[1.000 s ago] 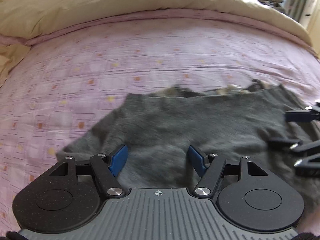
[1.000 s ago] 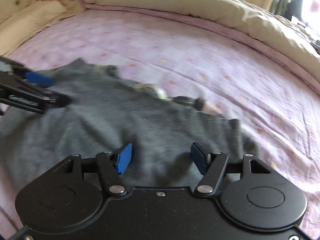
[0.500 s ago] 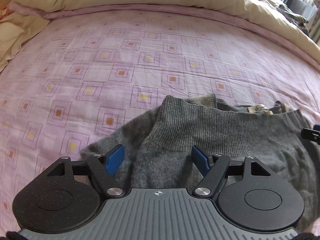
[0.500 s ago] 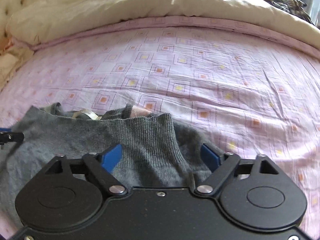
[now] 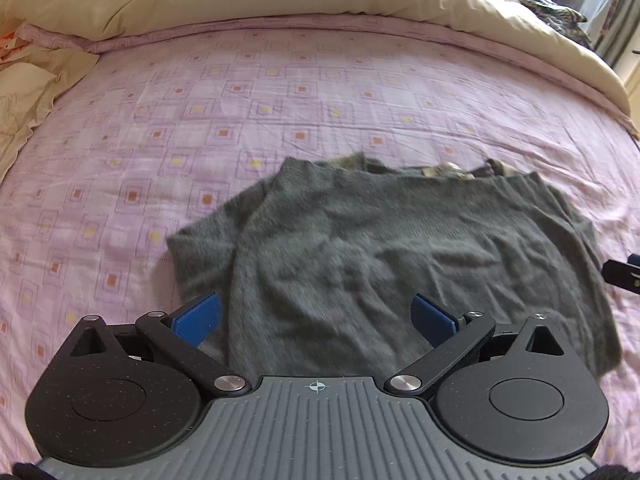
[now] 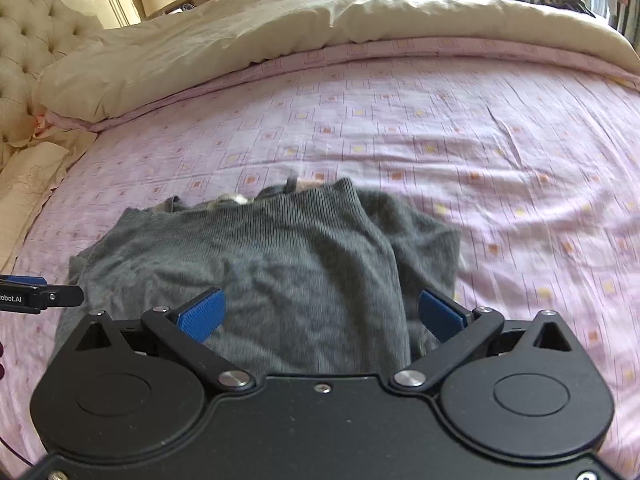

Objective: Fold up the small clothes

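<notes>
Looking along both claws, we see a grey sweater (image 5: 360, 248) lying folded on the pink patterned sheet (image 5: 280, 100) of the bed, one layer doubled over another, with a bit of lighter fabric peeking at its far edge. Our left claw (image 5: 316, 316) is spread wide above the sweater's near edge, pinching nothing. Our right claw (image 6: 320, 312) is likewise spread and empty, over the other side. A cream duvet (image 6: 280, 28) is bunched beyond the sheet.
</notes>
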A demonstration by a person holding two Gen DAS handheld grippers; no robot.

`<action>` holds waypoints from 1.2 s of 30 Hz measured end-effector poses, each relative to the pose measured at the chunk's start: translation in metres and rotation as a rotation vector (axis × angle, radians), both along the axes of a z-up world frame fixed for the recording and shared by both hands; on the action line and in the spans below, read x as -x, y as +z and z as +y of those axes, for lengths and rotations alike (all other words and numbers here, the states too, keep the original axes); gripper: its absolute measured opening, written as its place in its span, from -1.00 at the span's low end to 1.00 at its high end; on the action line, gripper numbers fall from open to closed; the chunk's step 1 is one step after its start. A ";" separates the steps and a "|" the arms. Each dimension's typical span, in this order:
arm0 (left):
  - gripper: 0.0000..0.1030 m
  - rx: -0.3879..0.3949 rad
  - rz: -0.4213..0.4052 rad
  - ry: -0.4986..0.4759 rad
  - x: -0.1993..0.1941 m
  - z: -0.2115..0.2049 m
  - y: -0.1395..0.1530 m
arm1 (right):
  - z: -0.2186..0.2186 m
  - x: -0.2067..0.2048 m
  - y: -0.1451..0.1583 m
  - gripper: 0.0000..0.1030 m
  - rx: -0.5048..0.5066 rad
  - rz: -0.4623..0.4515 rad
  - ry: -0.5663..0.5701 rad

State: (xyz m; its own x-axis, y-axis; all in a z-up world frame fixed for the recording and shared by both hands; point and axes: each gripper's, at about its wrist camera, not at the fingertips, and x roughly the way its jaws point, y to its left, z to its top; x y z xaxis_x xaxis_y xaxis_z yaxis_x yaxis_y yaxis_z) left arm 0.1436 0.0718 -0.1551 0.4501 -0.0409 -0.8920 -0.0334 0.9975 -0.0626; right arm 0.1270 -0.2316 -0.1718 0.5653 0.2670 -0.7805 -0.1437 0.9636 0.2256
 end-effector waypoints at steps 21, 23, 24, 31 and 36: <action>0.99 -0.003 0.191 -0.044 0.032 -0.072 -0.049 | -0.049 0.073 -0.059 0.99 -0.051 0.283 -0.034; 0.99 0.003 0.220 -0.039 0.032 -0.072 -0.058 | -0.048 0.073 -0.066 0.99 -0.044 0.302 -0.023; 0.99 0.006 0.232 -0.035 0.033 -0.072 -0.062 | -0.047 0.074 -0.068 1.00 -0.039 0.303 -0.016; 1.00 0.010 0.243 -0.026 0.040 -0.068 -0.076 | -0.037 0.074 -0.071 1.00 0.019 0.282 0.048; 1.00 -0.012 0.255 -0.002 0.035 -0.072 -0.080 | -0.029 0.079 -0.073 1.00 0.072 0.251 0.065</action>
State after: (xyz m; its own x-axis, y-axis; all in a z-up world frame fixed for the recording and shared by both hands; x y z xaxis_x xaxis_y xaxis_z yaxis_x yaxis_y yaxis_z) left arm 0.1084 -0.0001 -0.2348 0.2105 -0.0307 -0.9771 -0.0446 0.9982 -0.0410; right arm 0.0477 -0.2611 -0.2447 0.3352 0.2354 -0.9123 -0.1537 0.9690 0.1936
